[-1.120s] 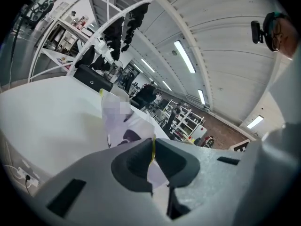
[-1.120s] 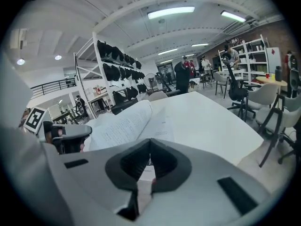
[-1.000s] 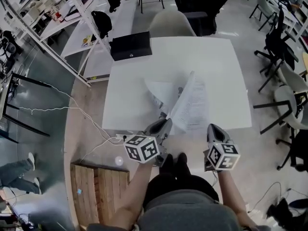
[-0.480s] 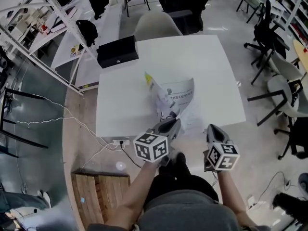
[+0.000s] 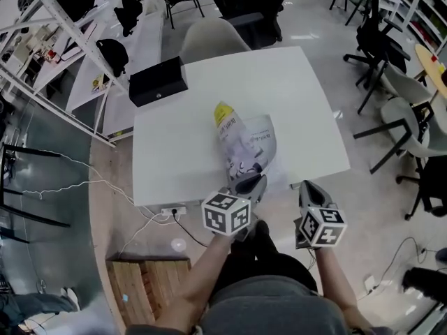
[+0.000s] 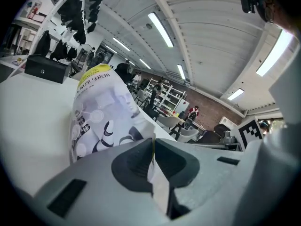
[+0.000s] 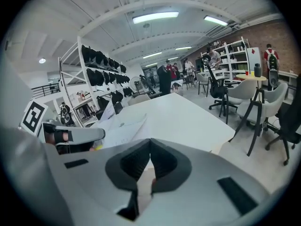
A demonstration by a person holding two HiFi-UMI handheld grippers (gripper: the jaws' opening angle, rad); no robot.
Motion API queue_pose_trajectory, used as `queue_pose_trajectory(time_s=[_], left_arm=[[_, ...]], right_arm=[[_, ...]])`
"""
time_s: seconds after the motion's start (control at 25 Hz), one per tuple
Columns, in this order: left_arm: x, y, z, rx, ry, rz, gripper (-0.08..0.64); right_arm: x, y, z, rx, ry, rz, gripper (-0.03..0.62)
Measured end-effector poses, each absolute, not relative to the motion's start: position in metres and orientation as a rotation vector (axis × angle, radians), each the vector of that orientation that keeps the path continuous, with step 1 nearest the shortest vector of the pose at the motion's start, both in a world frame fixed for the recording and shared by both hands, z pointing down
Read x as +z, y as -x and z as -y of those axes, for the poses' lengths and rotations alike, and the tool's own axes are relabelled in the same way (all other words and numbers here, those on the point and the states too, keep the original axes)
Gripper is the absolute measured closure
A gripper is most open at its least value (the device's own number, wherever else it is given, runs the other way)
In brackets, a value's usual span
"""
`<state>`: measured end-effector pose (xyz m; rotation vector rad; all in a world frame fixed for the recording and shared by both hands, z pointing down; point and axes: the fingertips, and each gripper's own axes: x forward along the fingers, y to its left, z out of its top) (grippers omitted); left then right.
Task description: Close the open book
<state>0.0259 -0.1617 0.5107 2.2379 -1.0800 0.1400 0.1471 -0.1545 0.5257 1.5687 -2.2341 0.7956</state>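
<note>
Table (image 5: 188,145): white, square, with a pale chair (image 5: 209,37) at its far side.

Black box (image 5: 157,80): on the far left corner of the table, well apart from the book.

Book (image 5: 269,145): near the middle of the table, towards the near edge, not yet flat shut. Its printed cover (image 5: 234,135) is lifted and arches over the pages, yellow corner uppermost.

Left gripper (image 5: 253,181): jaws clamped on the near edge of the cover; a thin sheet edge shows pinched between them (image 6: 151,142).

Right gripper (image 5: 307,185): just off the table's near edge, right of the left gripper, clear of the book. Jaws together (image 7: 150,142), nothing between them.

Power strip (image 5: 172,211): on the floor by the near left table corner.
</note>
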Motion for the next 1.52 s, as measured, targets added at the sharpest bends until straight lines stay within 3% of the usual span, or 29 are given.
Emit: queue_pose_trajectory(time_s=[0.56,1.52], left_arm=[[0.545,-0.076,0.158,0.371,-2.308,0.971,0.540],[0.566,-0.094,0.152,0.512,-2.252,0.855,0.511]], right_arm=[[0.530,-0.169,0.148,0.823,-1.630,2.193,0.589],[0.530,-0.175,0.136,0.819,-1.658,2.158,0.588]])
